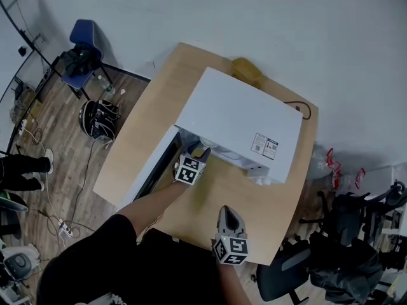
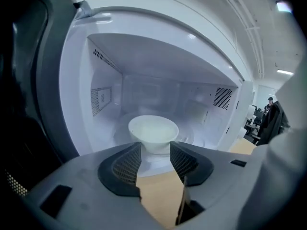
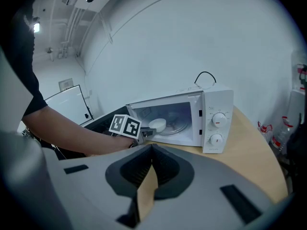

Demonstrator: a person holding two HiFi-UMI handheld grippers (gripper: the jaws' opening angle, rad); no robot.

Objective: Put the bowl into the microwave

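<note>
Bowl (image 2: pixel 153 129) inside microwave (image 1: pixel 238 122), left gripper (image 2: pixel 155 147) — fingers (image 2: pixel 127 164) apart

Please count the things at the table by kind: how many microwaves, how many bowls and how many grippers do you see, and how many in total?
Microwave: 1
Bowl: 1, standing inside the microwave
Grippers: 2, the left gripper and the right gripper
Total: 4
</note>
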